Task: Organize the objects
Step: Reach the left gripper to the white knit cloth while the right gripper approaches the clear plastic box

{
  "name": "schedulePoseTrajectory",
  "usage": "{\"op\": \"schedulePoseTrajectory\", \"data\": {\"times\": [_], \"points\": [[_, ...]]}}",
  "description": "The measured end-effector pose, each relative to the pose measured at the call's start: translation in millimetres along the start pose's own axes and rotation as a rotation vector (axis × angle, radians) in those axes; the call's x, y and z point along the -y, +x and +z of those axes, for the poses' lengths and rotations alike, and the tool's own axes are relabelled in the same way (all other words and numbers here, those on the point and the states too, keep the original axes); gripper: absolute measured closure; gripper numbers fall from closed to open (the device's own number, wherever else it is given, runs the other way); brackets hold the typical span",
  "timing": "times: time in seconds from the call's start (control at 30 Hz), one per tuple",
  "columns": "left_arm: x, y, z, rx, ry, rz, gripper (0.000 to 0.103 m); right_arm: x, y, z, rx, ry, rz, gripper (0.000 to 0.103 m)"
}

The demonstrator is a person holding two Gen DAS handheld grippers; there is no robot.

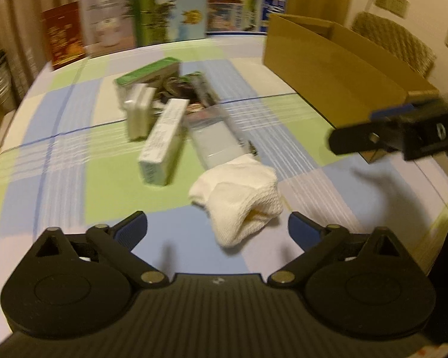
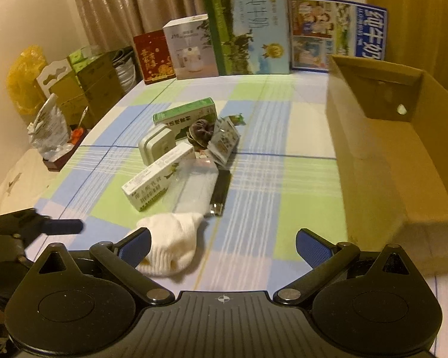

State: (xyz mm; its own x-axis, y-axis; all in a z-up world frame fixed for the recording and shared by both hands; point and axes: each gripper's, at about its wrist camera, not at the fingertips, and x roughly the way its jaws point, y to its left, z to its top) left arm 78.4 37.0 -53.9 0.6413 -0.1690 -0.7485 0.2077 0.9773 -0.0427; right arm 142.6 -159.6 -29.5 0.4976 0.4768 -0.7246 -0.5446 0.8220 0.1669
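Note:
A white sock (image 1: 239,200) lies crumpled on the checked tablecloth (image 1: 74,155), just ahead of my left gripper (image 1: 218,226), whose jaws stand wide open around its near end without touching it. In the right wrist view the sock (image 2: 173,244) lies beside the left finger of my right gripper (image 2: 223,238), which is open with nothing held. Behind the sock is a pile: a long white carton (image 2: 158,179), a clear packet (image 2: 198,188), a white tin (image 2: 156,146), a green-topped box (image 2: 185,113), a dark scrunchie (image 2: 200,132) and a sachet (image 2: 224,143).
An open cardboard box (image 2: 388,155) stands along the table's right side. Several tall printed cartons (image 2: 248,29) line the far edge before a curtain. Stacked boxes (image 2: 89,89) and a yellow bag (image 2: 27,74) sit off the table's left side. A chair (image 1: 397,41) stands behind the cardboard box.

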Motion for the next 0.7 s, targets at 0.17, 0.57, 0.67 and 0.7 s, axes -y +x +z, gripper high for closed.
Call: {"op": "schedulePoseTrajectory", "data": {"times": [0.17, 0.57, 0.67, 0.7], "points": [[7.6, 27.5, 13.4, 0.02, 0.048, -0.063, 0.012, 4.6, 25.7, 10.4, -0.011, -0.003, 0.003, 0.002], [13.5, 53.0, 19.5, -0.06, 0.14, -0.048, 0.059, 8.2, 47.8, 19.8, -0.031, 0.008, 0.01, 0.002], [-2.2, 38.8, 19.8, -0.056, 0.118, 0.009, 0.066, 2.2, 52.6, 19.3, -0.038, -0.013, 0.016, 0.002], [-8.2, 36.0, 19.0, -0.057, 0.115, 0.038, 0.067, -0.1, 55.0, 19.2, -0.039, -0.021, 0.016, 0.002]]}}
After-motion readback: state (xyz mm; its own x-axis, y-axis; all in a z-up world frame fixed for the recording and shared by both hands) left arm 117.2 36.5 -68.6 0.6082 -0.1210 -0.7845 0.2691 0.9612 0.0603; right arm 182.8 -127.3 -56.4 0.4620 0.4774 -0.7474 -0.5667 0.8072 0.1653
